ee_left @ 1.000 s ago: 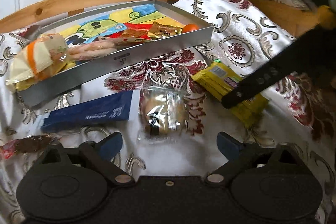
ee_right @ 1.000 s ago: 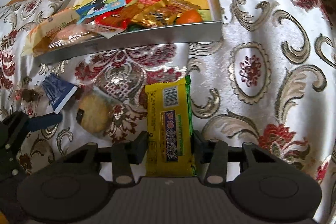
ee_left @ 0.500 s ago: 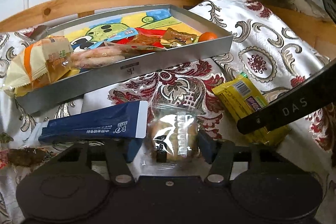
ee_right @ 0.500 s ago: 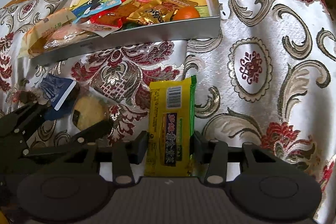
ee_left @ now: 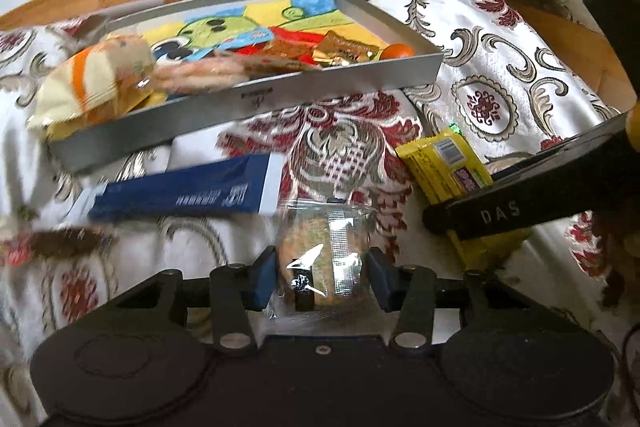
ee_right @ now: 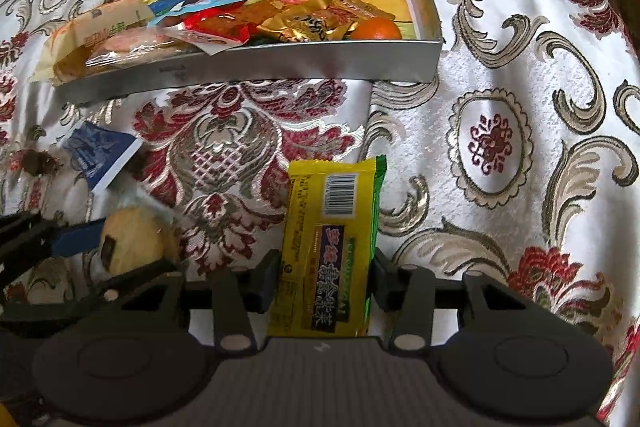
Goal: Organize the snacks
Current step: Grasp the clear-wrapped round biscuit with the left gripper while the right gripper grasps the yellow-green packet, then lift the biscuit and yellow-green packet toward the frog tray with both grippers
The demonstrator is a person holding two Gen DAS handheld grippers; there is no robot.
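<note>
Both grippers are closed on a snack. The left gripper (ee_left: 322,281) holds the round cookie in clear wrap (ee_left: 320,263) between its blue fingers (ee_left: 264,283). The right gripper (ee_right: 324,281) grips the yellow snack packet (ee_right: 330,247), whose long axis points forward, out along the fingers. The silver tray (ee_right: 256,75) lies ahead of both, already with several snacks inside. The right one looks a little nearer to its open side – so I think lifting and carrying forward comes next.
</note>
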